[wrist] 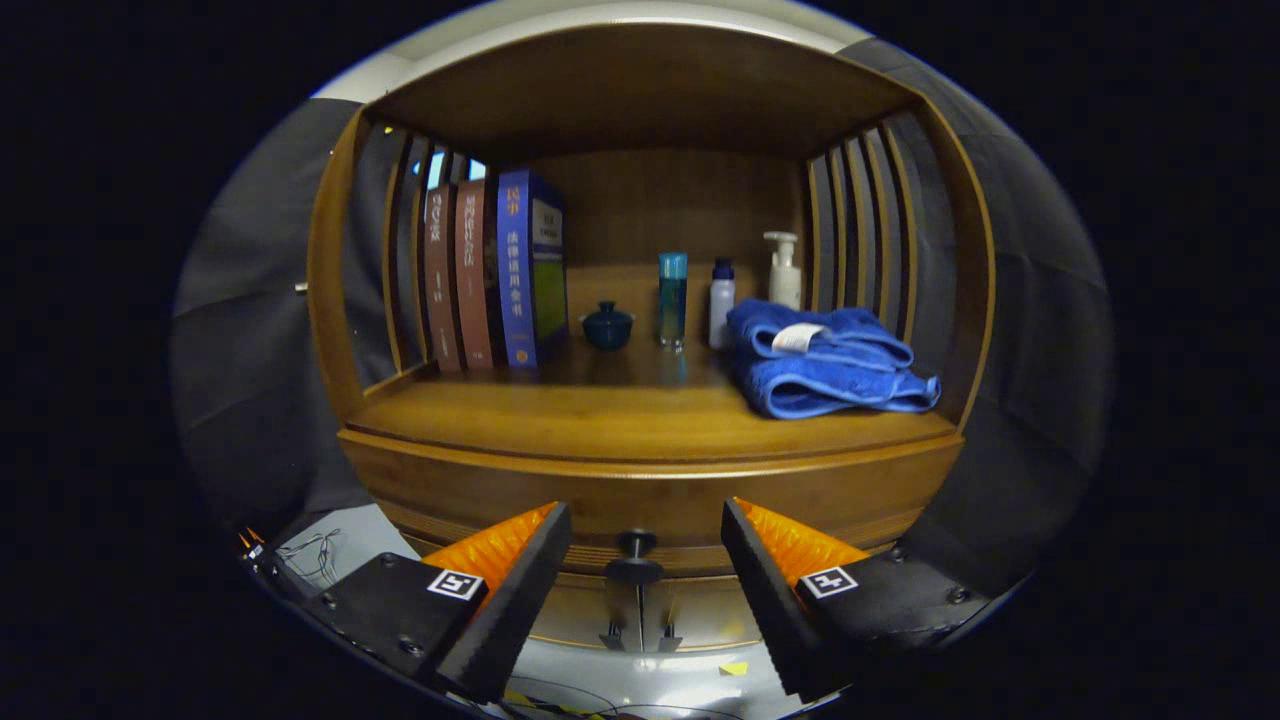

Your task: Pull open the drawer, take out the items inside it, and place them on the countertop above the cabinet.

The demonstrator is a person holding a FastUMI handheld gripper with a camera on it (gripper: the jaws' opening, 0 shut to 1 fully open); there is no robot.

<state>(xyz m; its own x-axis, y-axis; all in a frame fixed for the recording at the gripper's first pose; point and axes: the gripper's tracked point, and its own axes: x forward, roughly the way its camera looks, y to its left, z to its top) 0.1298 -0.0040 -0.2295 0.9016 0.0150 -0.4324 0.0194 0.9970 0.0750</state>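
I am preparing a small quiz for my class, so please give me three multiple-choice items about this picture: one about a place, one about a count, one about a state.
1. Where is the drawer knob?
A. between the claw's fingers
B. beside the books
C. on the towel

2. How many books stand on the countertop?
A. one
B. three
C. five

3. What is the state of the claw?
A. shut on the knob
B. shut on the towel
C. open

Answers:
1 A, the knob sits in the gap between the fingers.
2 B, three spines stand left of the blue lidded cup.
3 C, both fingers stand apart from the knob.
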